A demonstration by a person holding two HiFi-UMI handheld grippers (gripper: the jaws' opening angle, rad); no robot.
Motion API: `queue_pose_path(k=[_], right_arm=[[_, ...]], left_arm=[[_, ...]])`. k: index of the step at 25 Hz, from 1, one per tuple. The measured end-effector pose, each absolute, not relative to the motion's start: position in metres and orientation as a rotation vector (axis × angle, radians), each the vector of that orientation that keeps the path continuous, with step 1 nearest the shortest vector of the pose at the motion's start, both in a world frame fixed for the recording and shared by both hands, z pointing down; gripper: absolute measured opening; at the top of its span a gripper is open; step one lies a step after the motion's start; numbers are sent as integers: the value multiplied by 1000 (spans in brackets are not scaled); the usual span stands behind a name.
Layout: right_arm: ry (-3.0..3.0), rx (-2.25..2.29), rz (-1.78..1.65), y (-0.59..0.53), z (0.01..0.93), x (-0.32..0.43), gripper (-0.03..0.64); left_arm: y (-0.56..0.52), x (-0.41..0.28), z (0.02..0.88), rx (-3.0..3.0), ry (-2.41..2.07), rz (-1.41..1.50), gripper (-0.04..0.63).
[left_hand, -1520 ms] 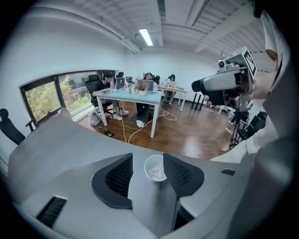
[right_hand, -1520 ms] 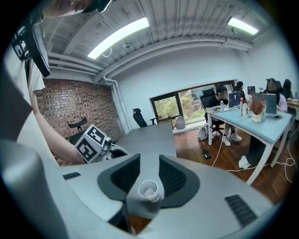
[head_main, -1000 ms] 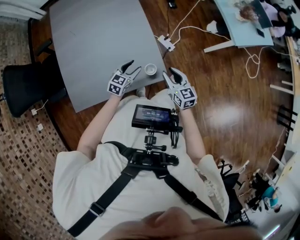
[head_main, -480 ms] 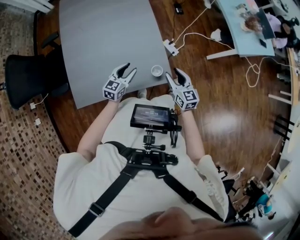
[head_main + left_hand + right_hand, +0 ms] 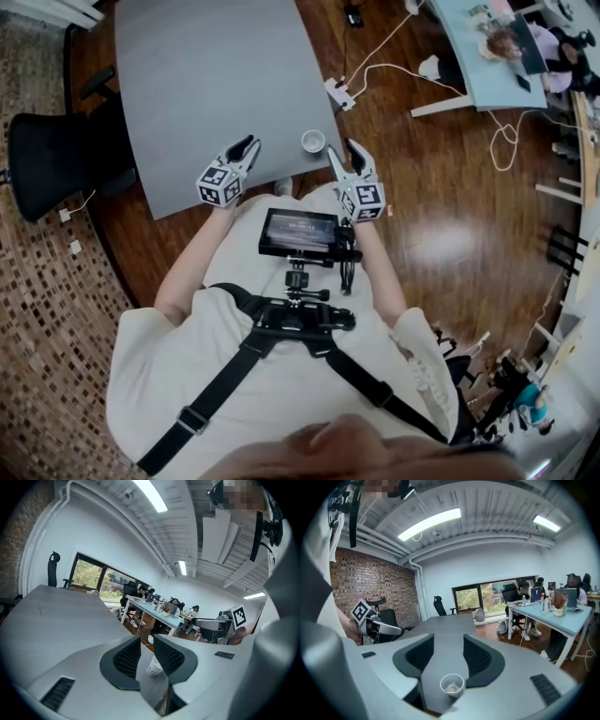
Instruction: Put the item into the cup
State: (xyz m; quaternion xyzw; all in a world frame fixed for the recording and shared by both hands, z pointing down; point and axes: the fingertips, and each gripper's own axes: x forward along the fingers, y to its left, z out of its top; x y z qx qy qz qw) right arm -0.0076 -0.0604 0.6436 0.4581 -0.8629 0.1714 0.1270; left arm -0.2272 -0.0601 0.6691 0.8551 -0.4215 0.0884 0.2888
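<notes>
Cup [image 5: 313,142] near the table [image 5: 206,84] edge, with a pale item [image 5: 451,686] apparently already inside it; the task looks complete. Left tongs [image 5: 247,145], beside the cup, are closing on nothing. Right tongs [image 5: 342,152], on the cup's other side, are opening wide and hold nothing.

We are in an open-plan office, and we take the large grey table [image 5: 206,84] as our mark: a black swivel chair [image 5: 52,169] stands at one long edge of it, a white power strip [image 5: 337,92] with trailing cables lies on the wooden floor [image 5: 422,187] just off its corner, and beside it people [image 5: 524,595] sit with laptops at a long pale blue desk [image 5: 565,618]. Past the table's far end we see wide windows [image 5: 487,597], a brick wall [image 5: 379,585] and strip lights [image 5: 429,524] overhead
</notes>
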Motion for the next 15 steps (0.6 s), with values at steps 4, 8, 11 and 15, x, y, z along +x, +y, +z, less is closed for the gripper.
queue_pose_path(k=[4, 8, 11, 15], right_arm=[[-2503, 1322, 467, -53, 656, -5, 228], [-2503, 1329, 468, -46, 659, -2, 227], [-2499, 1343, 482, -43, 655, -1, 202], [-2498, 1361, 475, -43, 654, 2, 193]], left_arm=[[-60, -228, 669, 2258, -1129, 229, 71], [-51, -217, 673, 2262, -1099, 258, 71], [-43, -211, 678, 2257, -1072, 277, 71], [-35, -206, 678, 2266, -1049, 282, 71]])
